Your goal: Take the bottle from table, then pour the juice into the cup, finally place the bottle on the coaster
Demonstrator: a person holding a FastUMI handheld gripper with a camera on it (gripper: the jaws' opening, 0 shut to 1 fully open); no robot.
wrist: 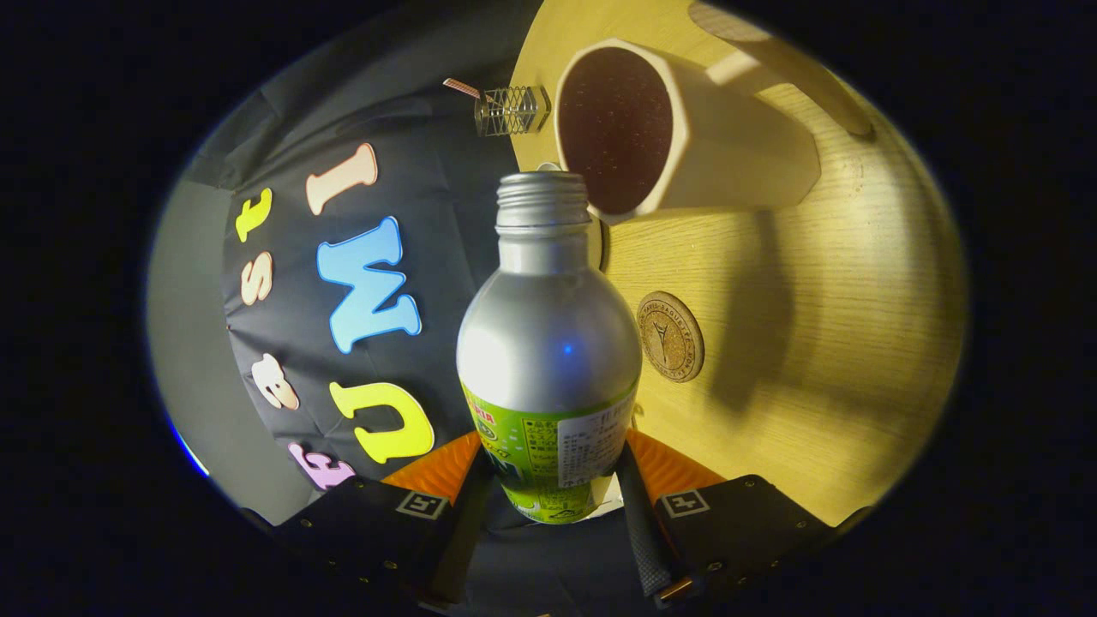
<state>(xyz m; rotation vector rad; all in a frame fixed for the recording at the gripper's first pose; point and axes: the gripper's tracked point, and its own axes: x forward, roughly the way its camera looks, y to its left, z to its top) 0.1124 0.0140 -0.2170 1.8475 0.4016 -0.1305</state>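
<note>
A silver metal bottle [548, 343] with a green label sits between my two fingers, and my gripper [553, 488] is shut on its lower body. Its threaded mouth is uncapped. The whole view is rolled on its side, so the bottle is tipped toward the white angular cup [686, 137]. The bottle's mouth is right at the cup's rim. The inside of the cup looks dark. A round cork coaster [671, 337] lies on the wooden table [814, 360] just beyond the bottle, beside the cup.
A small wire-mesh object [512, 110] stands at the table's far edge beside the cup. A pale rounded wooden piece [788, 68] lies behind the cup. Black cloth wall lies beyond the table edge.
</note>
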